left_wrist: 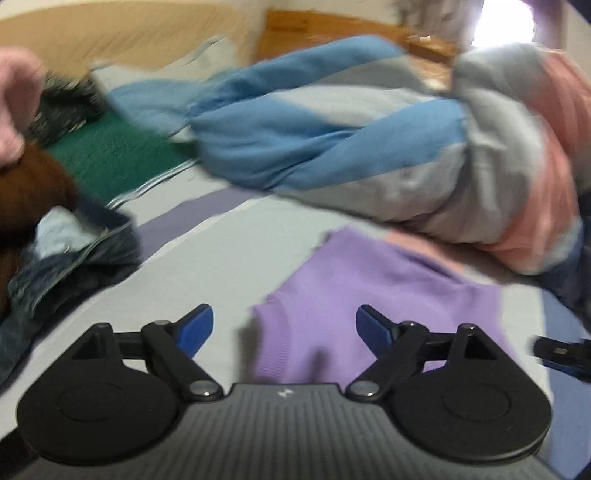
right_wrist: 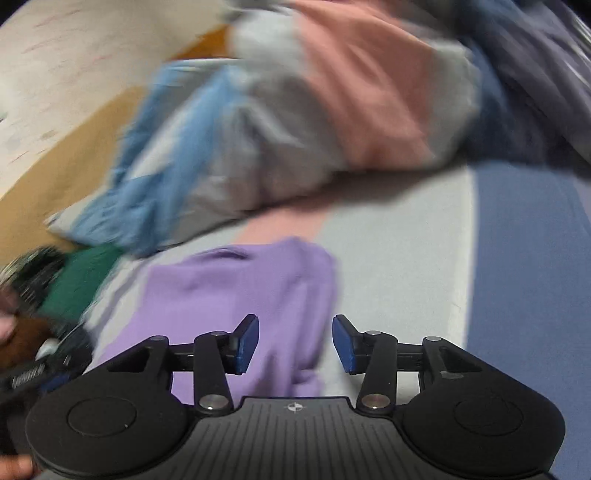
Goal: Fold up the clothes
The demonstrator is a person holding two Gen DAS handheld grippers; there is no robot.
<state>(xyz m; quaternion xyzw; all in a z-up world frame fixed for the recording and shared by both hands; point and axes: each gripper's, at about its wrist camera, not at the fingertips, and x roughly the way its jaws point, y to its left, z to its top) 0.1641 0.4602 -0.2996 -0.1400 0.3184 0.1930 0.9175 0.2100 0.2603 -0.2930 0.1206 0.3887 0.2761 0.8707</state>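
A lilac knit garment (left_wrist: pixel 369 295) lies partly folded on the striped bed sheet (left_wrist: pixel 221 251), blurred in both views. My left gripper (left_wrist: pixel 284 332) hovers over its near left corner with the jaws spread wide; the blue pads (left_wrist: pixel 195 328) touch nothing. In the right wrist view, the lilac garment (right_wrist: pixel 229 295) fills the lower middle. My right gripper (right_wrist: pixel 295 343) stands open above its right edge, one pad over the cloth and the other over bare sheet. A dark part of the right gripper (left_wrist: pixel 561 354) shows at the right edge of the left wrist view.
A bunched duvet (left_wrist: pixel 332 140) in blue, grey and pink stripes lies behind the garment. To the left are a green garment (left_wrist: pixel 110 155), a brown one (left_wrist: pixel 33 184), jeans (left_wrist: pixel 74 258) and something pink (left_wrist: pixel 14 110). A wooden bed frame (left_wrist: pixel 295 29) runs along the back.
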